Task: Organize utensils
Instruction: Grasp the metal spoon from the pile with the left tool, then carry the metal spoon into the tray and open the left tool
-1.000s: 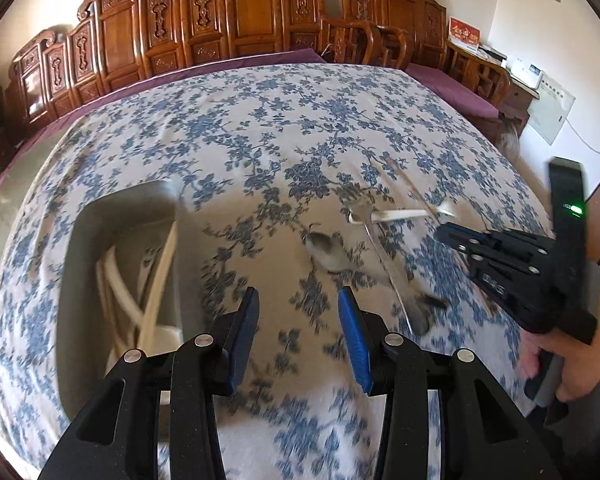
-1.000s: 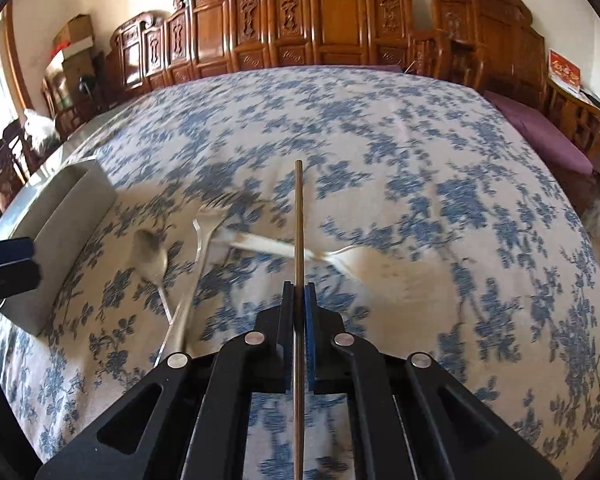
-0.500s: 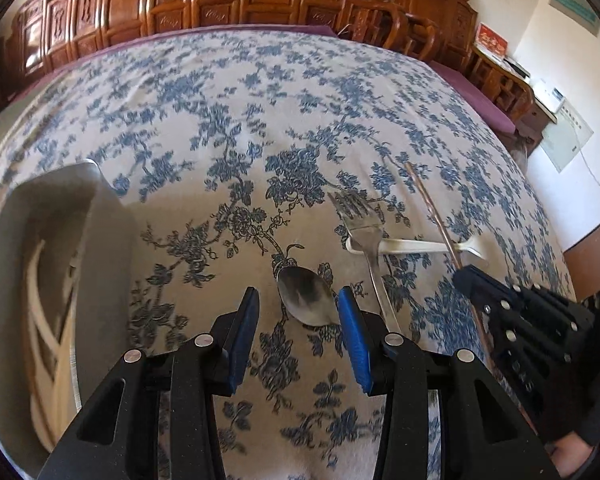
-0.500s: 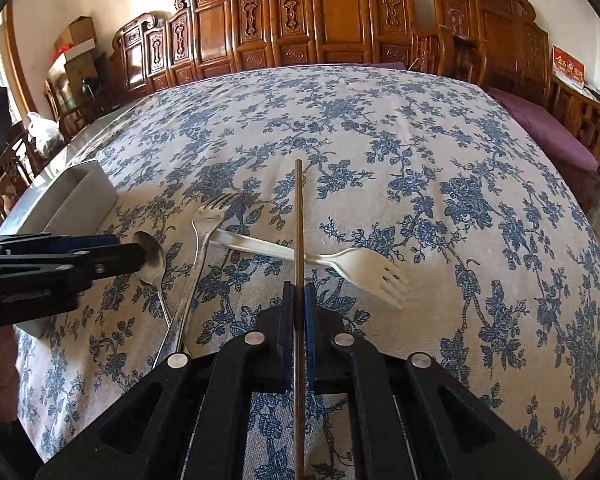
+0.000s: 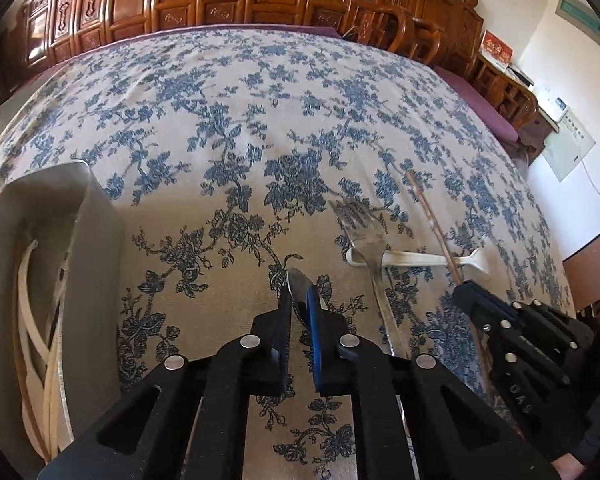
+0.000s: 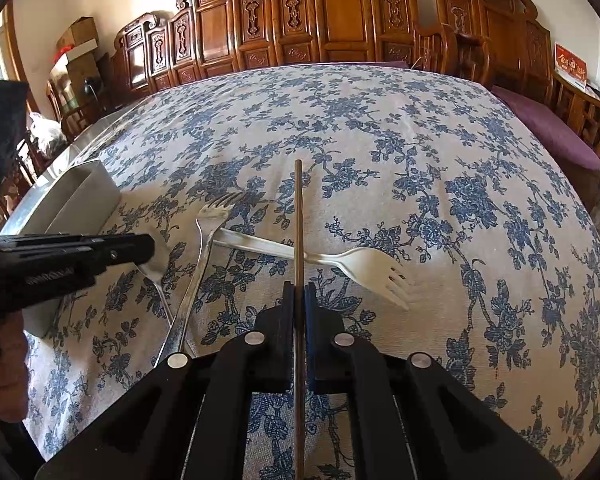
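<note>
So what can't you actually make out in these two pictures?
- Spoon, left view: the left hand-held gripper, just closed on it, covers most of the bowl and all of the handle.
- Tray contents, left view: cut off by the picture edge.
- Chopstick, right view: near end runs out of frame.

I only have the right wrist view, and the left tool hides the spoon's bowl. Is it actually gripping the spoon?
Observer: Yes. The left tool has just been closing, and its pads now press on the bowl of the spoon between them.
Operator: What's inside the grey bin? I see only its outer wall.
Observer: The bin already holds several cream-coloured utensils, lying lengthwise.
</note>
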A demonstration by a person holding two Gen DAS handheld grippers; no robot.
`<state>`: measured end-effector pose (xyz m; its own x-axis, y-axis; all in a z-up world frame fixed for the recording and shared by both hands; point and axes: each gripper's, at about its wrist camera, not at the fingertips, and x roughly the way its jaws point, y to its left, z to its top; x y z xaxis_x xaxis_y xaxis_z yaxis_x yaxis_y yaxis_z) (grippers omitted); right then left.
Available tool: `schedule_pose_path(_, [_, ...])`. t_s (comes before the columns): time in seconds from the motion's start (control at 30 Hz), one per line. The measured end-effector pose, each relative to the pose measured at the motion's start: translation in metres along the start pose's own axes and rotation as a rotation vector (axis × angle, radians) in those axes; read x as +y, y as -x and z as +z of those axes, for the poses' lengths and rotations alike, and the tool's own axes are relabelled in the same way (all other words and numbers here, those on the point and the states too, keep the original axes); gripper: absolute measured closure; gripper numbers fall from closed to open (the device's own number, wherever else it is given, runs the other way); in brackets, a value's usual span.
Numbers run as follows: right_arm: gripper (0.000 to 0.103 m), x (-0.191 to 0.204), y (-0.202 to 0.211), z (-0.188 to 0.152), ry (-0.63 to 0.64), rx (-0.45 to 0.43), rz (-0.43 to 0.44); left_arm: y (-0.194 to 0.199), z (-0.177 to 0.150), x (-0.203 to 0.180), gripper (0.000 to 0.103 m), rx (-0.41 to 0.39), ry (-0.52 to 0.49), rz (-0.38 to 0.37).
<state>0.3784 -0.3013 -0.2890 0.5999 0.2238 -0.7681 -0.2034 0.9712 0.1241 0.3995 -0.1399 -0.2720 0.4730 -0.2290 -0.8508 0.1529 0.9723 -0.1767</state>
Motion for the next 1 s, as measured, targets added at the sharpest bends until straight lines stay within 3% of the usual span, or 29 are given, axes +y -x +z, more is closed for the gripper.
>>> schedule_pose_path(0.1, [0.097,0.002,0.001,0.000,0.007,-0.002,-0.001,0.016,0.003,-0.002,0.100,-0.032,-0.016,0.002])
schedule_pose_path(0.43, [0.097,0.024,0.020,0.004,0.027,-0.047,0.041,0.076,0.009,-0.008,0.103,-0.144,-0.149,0.107])
schedule_pose_path(1.0, [0.097,0.105,0.051,0.005,0.154,-0.118,0.157,0.146,0.005,0.044,0.103,-0.213,-0.141,0.166])
